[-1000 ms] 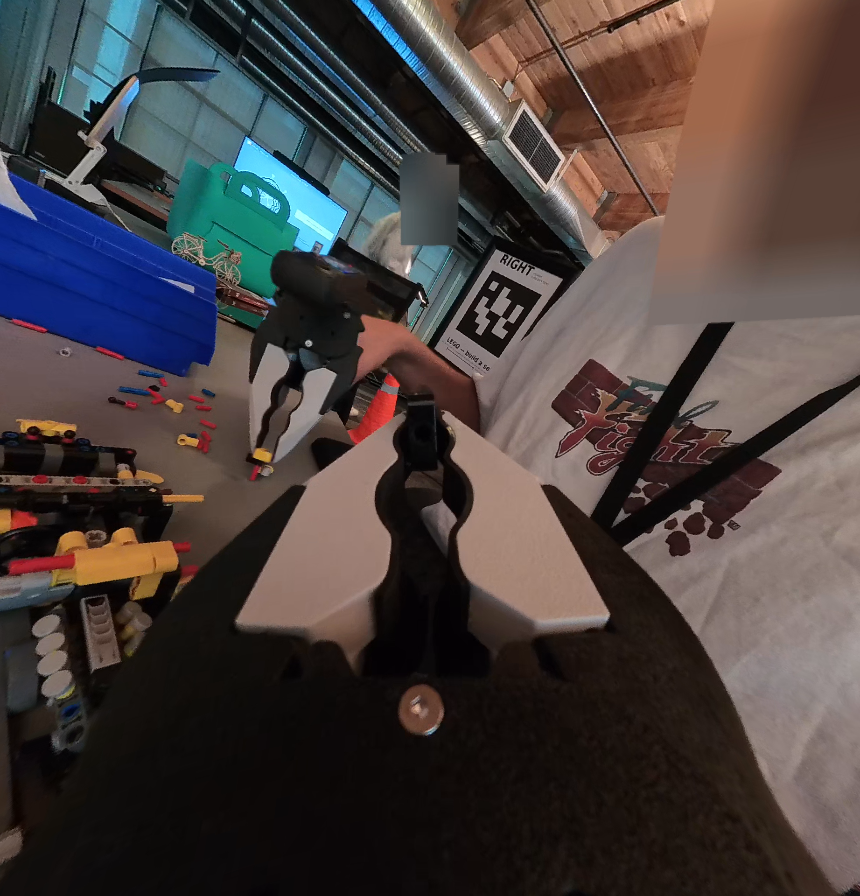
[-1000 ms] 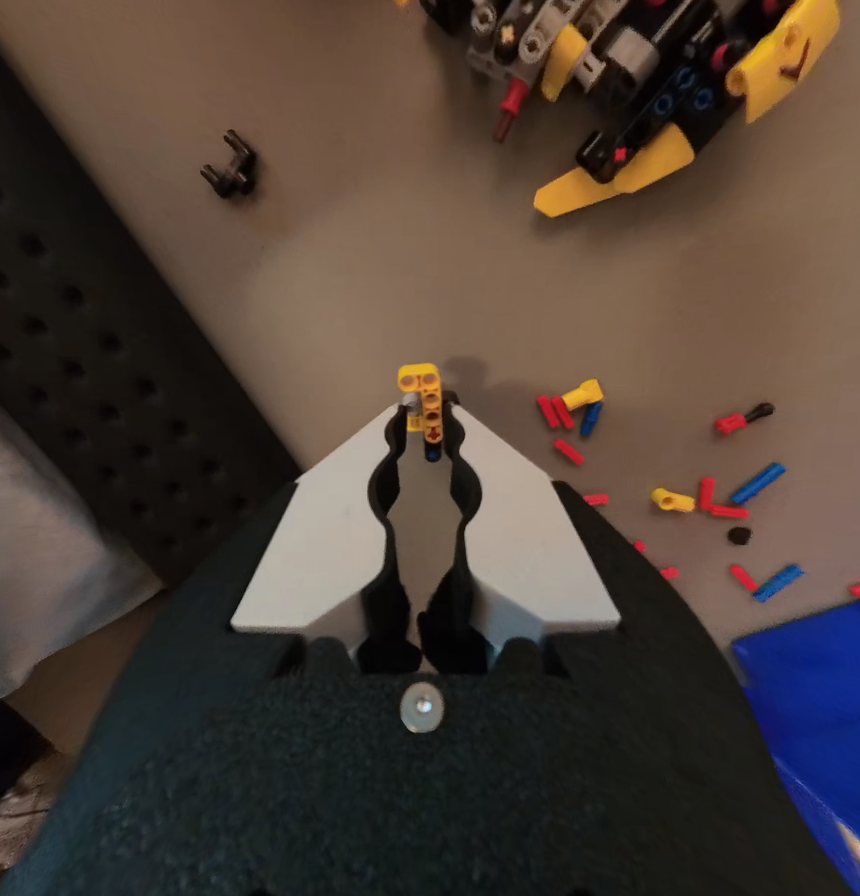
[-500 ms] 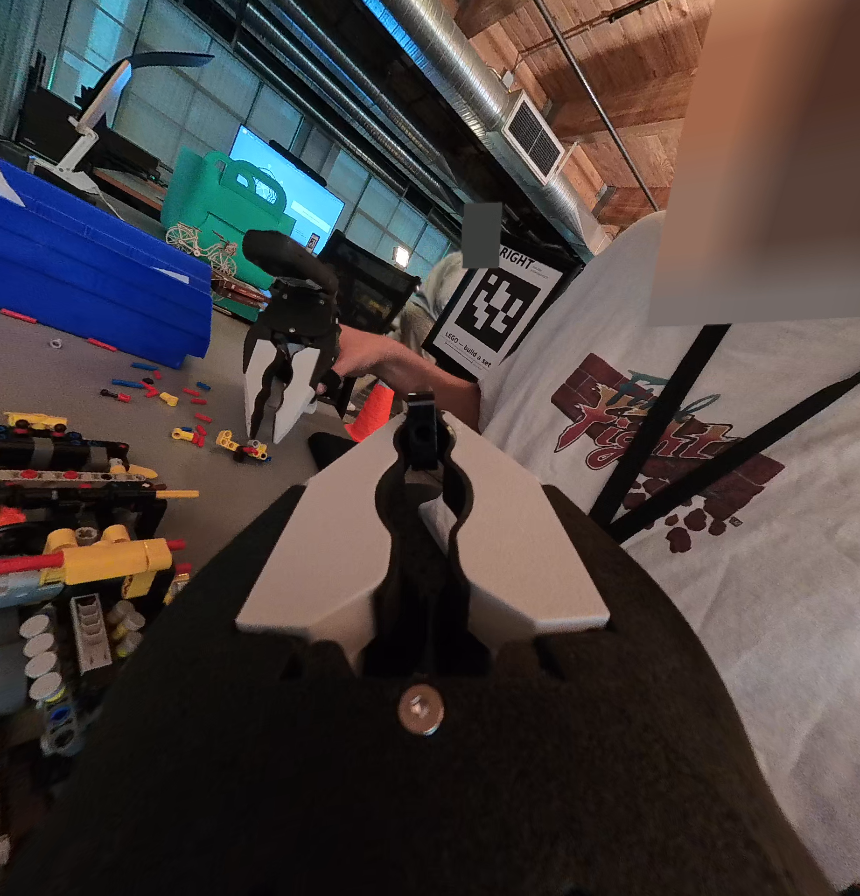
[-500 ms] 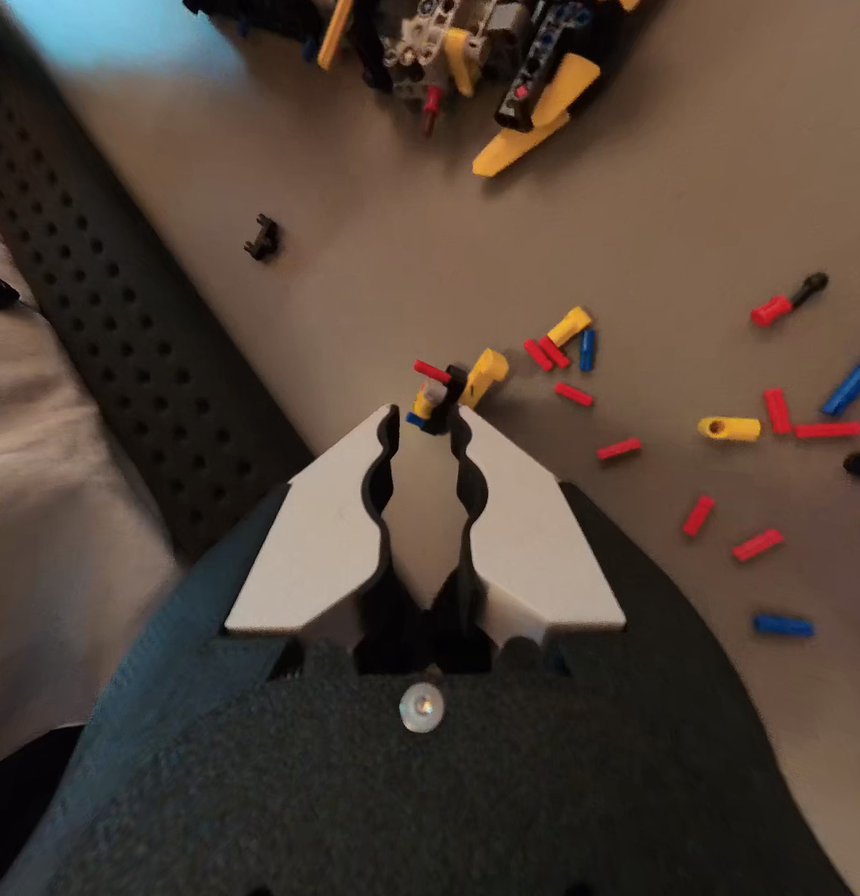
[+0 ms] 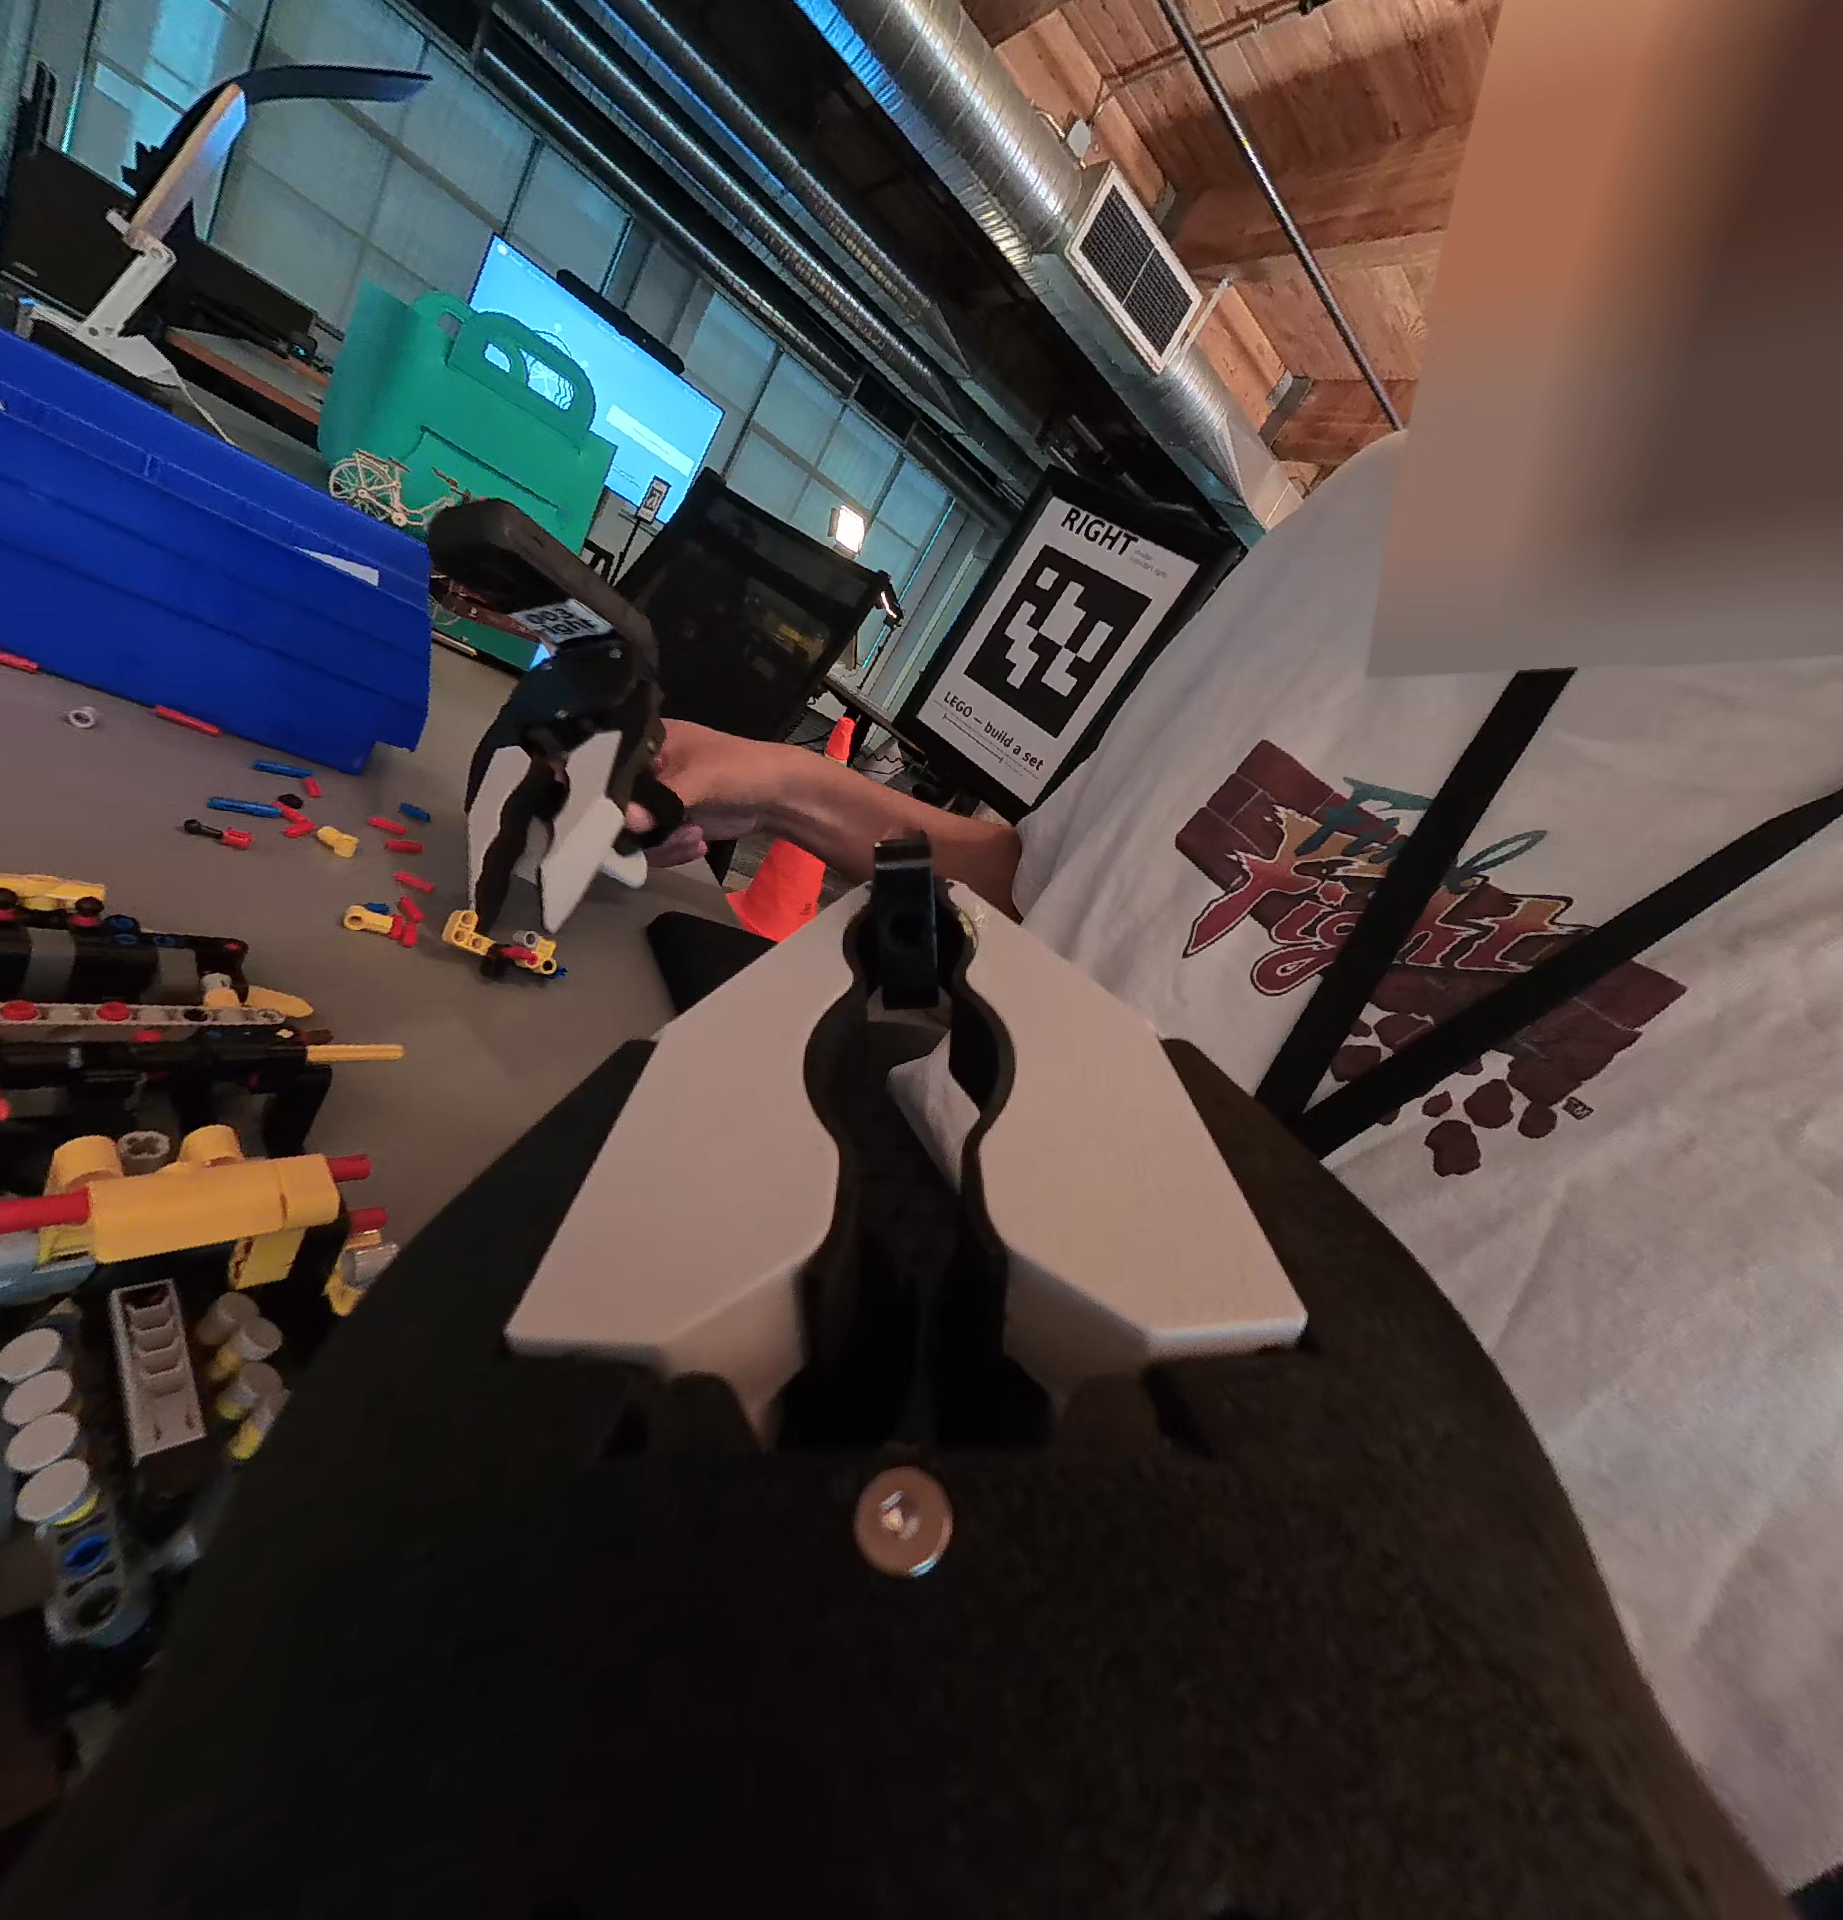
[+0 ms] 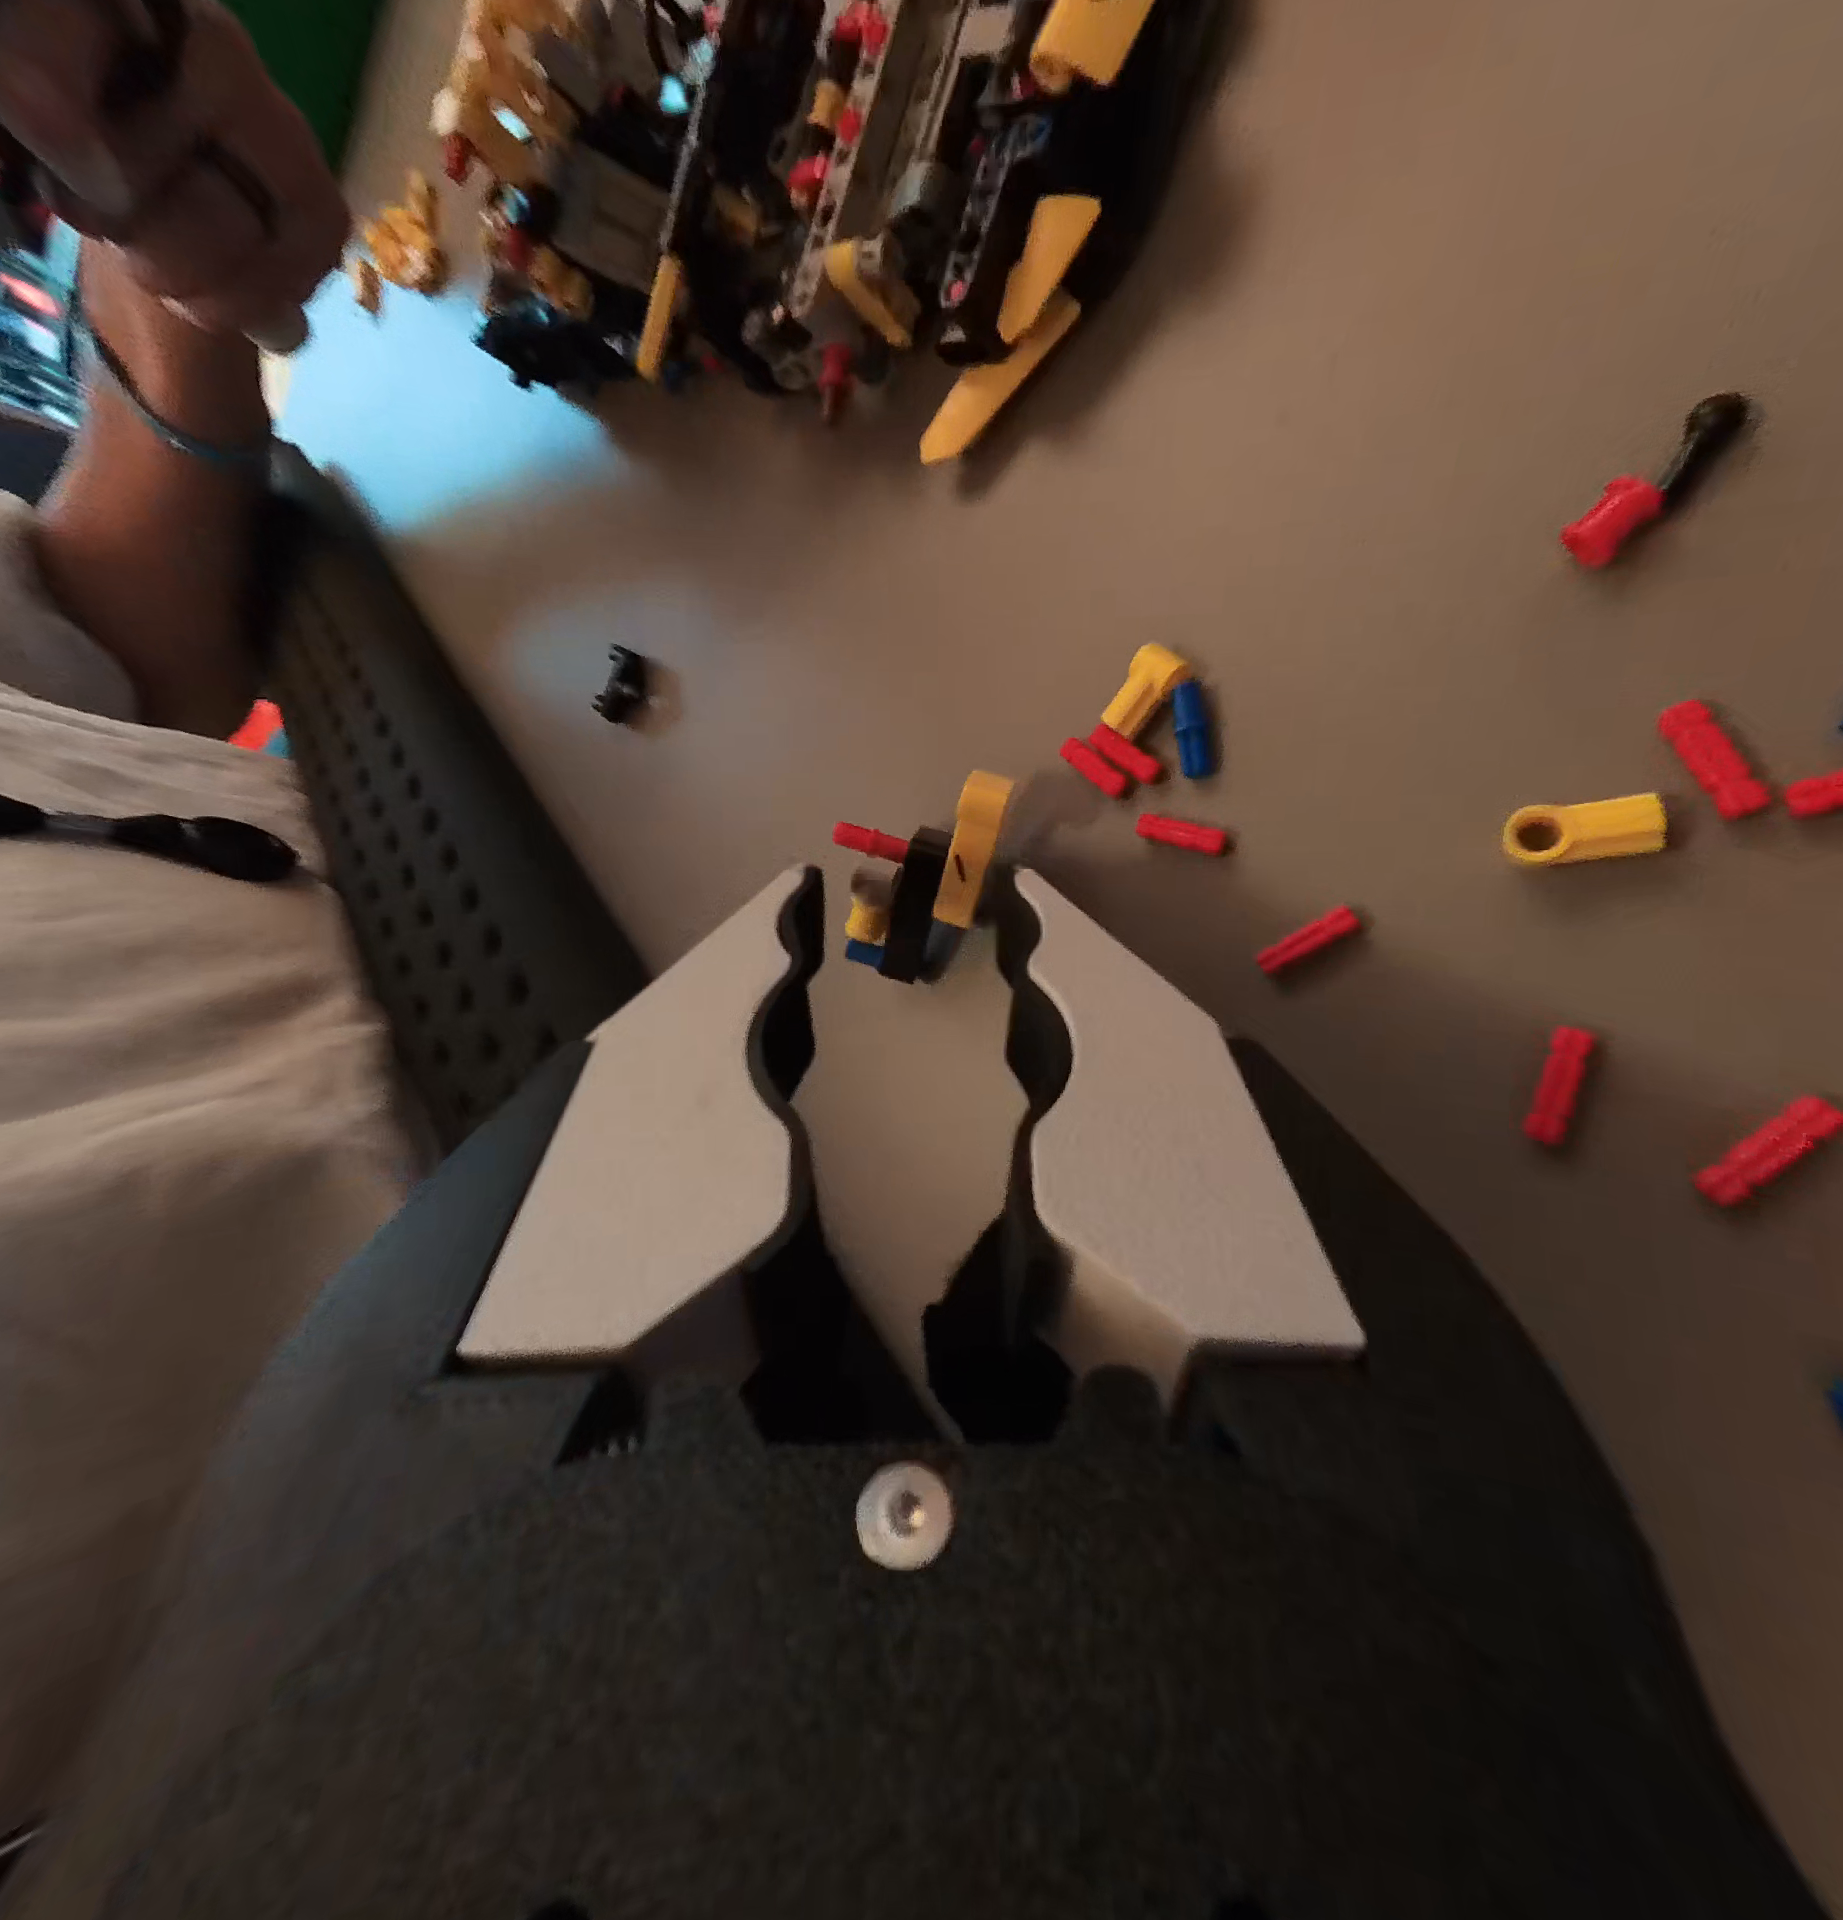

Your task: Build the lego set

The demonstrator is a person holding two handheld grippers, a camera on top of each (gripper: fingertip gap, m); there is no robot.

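From the left wrist view, my left hand-held gripper (image 5: 901,940) is raised off the worktop (image 5: 584,997) and pinches a small black piece (image 5: 904,935) between its tips, jaws narrow around it. At ten o'clock my right hand-held gripper (image 5: 517,914) points down at a small yellow, black and red sub-assembly (image 5: 501,940) lying on the worktop, just under its tips. The half-built lego model (image 5: 138,1143), yellow and black, sits at nine o'clock. A blue bin (image 5: 169,582) stands at eleven o'clock; I cannot see what is in it. Loose red, blue and yellow pins (image 5: 314,821) lie scattered before it. A placard (image 5: 1062,644) with a black-and-white marker and some printed writing stands at one o'clock, beside the person's white printed shirt (image 5: 1519,1039).

From the right wrist view, my right hand-held gripper (image 6: 912,914) is wide, its tips either side of the sub-assembly (image 6: 932,883), which rests on the worktop (image 6: 1312,312) without being pinched. A yellow connector (image 6: 1582,829) lies at three o'clock among red pins (image 6: 1306,938). The lego model (image 6: 844,187) is at twelve o'clock, a small black clip (image 6: 623,683) at eleven.
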